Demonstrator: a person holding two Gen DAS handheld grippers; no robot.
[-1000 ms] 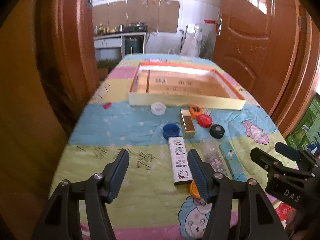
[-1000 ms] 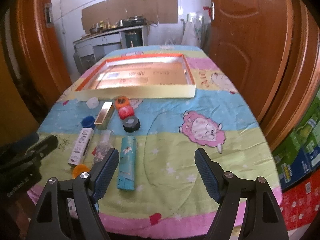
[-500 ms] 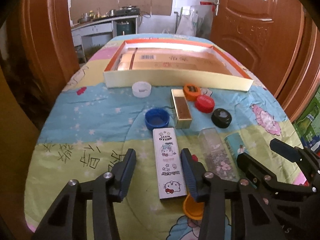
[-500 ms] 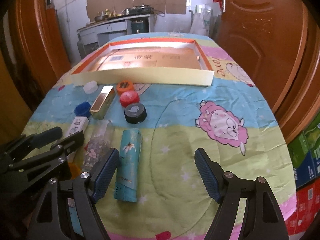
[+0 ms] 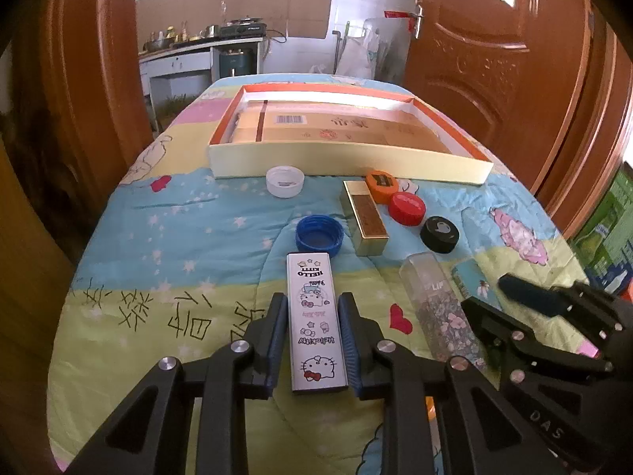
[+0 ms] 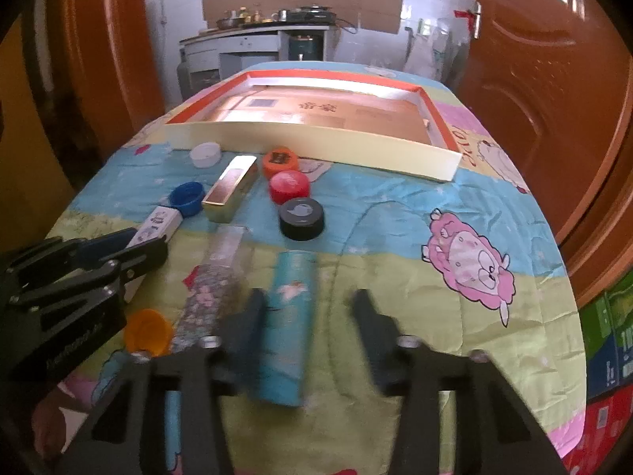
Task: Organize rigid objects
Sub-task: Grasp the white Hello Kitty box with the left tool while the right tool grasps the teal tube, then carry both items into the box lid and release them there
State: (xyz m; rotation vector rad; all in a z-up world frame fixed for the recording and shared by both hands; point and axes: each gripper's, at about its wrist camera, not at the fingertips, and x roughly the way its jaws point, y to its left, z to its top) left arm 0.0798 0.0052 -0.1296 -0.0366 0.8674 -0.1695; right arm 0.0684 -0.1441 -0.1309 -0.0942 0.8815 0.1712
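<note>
A white Hello Kitty box (image 5: 312, 277) lies lengthwise on the cartoon-print cloth. My left gripper (image 5: 311, 299) straddles its near half; the jaws are closing and both pads sit against its long sides. To the right lies a teal box (image 6: 290, 308) between the blurred fingers of my right gripper (image 6: 308, 297). Those jaws are closing too: the left pad is at the box's edge, while the right finger (image 6: 368, 324) stands clear of it. A clear flowered tube (image 6: 215, 285) lies between the two boxes.
A shallow cream tray with an orange rim (image 5: 348, 158) sits at the far end. In front of it lie a white cap (image 5: 285, 182), blue cap (image 5: 319, 235), gold box (image 5: 366, 217), orange cap (image 5: 381, 185), red cap (image 5: 406, 208) and black cap (image 5: 440, 233). Wooden doors flank the table.
Both grippers came down and forward over the table. The left jaws narrowed from wide apart onto the white box. The right jaws moved over the teal box and began narrowing.
</note>
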